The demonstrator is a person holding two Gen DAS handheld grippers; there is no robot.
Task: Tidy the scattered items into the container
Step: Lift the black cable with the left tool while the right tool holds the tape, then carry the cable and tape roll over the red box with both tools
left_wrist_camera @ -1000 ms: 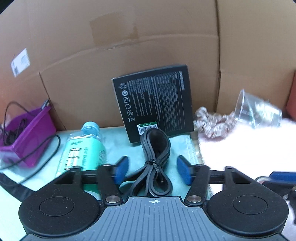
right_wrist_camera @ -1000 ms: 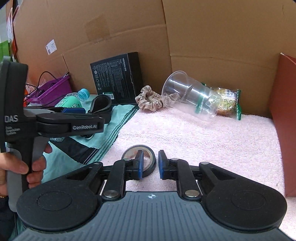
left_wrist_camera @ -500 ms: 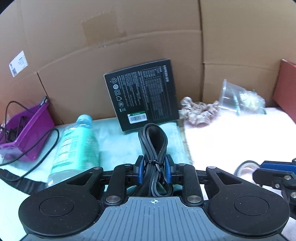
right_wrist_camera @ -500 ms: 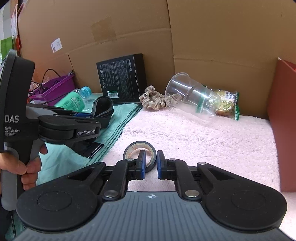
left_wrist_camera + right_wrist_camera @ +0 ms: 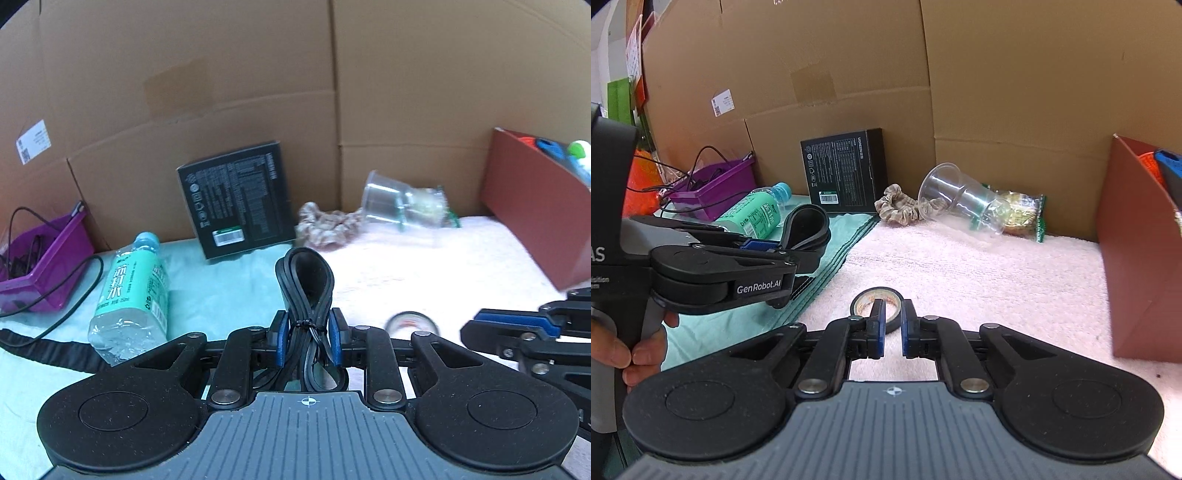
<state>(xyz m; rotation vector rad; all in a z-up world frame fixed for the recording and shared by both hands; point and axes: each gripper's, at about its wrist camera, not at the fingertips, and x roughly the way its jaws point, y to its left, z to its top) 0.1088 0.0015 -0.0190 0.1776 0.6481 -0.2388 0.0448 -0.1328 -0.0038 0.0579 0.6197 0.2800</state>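
Observation:
My left gripper (image 5: 306,325) is shut on a tied bundle of black cable (image 5: 304,273), held off the teal cloth (image 5: 221,284). From the right wrist view the same left gripper (image 5: 764,245) shows side-on, with the cable bundle (image 5: 807,225) sticking out ahead of it. My right gripper (image 5: 890,314) has its jaws closing on the near wall of a dark tape roll (image 5: 864,299), one pad inside the ring and one outside. The roll is just above the pink towel (image 5: 979,266). A red-brown container (image 5: 1137,258) with coloured items inside stands at the right.
A teal water bottle (image 5: 129,291) lies on the cloth, near a purple basket (image 5: 44,266) of wires. A black box (image 5: 236,199) leans on the cardboard wall (image 5: 258,92). A scrunchie (image 5: 325,223), a tipped clear cup (image 5: 391,201) and a snack packet (image 5: 1023,214) lie at the back.
My left jaws closed on the cable bundle and lifted it, moving right. My right jaws narrowed on the tape roll, which rose with them. The red-brown container came into view.

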